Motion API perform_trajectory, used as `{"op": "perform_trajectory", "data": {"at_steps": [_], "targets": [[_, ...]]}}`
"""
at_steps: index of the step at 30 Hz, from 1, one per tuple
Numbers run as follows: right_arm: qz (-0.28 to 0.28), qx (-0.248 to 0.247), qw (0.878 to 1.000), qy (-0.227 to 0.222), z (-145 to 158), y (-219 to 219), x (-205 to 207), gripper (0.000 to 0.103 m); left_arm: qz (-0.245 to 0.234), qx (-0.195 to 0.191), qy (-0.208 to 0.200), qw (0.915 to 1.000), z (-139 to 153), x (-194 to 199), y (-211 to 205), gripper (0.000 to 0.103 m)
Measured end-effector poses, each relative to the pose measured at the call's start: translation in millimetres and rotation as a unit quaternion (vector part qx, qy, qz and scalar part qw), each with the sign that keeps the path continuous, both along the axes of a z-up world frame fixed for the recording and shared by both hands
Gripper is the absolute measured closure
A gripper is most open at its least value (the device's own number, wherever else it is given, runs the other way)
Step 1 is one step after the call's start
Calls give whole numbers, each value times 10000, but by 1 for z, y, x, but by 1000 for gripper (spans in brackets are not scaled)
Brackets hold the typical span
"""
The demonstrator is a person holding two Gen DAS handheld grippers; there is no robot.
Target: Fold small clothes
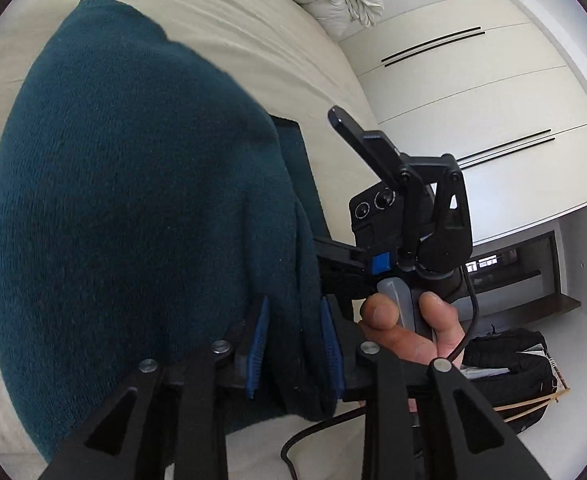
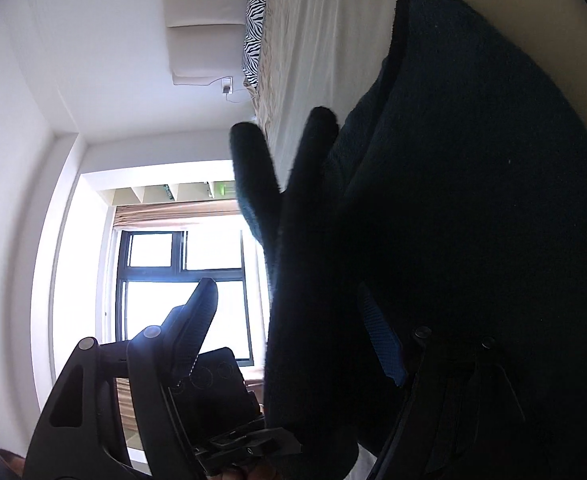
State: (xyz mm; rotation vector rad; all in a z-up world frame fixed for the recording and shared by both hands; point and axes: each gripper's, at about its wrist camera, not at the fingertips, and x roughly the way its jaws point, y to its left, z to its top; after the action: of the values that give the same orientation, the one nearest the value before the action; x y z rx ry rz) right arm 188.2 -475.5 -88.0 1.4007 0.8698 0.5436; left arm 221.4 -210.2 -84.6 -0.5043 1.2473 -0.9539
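your teal knit garment (image 1: 133,200) fills the left and centre of the left wrist view, draped over the cream bed (image 1: 253,32). at bottom centre, your left gripper (image 1: 295,344) has its blue pads (image 1: 256,350) pinched on a bunched fold of it. to the right, your right gripper (image 1: 405,216) sits in your hand (image 1: 409,328). in the right wrist view its pad (image 2: 383,340) presses the cloth; the grip itself you cannot tell.

Our left claw (image 1: 295,346) pinches a fold of the teal garment (image 1: 133,208) at lower centre. It drapes over the cream bed (image 1: 233,20). Our right claw's handle sits right, in a hand (image 1: 409,328).
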Motion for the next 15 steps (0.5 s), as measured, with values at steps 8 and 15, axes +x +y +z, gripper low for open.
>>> {"op": "perform_trajectory", "data": {"at_steps": [8,15], "targets": [[463,-792,9958,16,16,0,3,32,195,-107,-684,9974,21,-23,70,44],[825,-2250,9699,435,25,21,5,73,502,-107,-458,9976,4,-14,95,44]]}}
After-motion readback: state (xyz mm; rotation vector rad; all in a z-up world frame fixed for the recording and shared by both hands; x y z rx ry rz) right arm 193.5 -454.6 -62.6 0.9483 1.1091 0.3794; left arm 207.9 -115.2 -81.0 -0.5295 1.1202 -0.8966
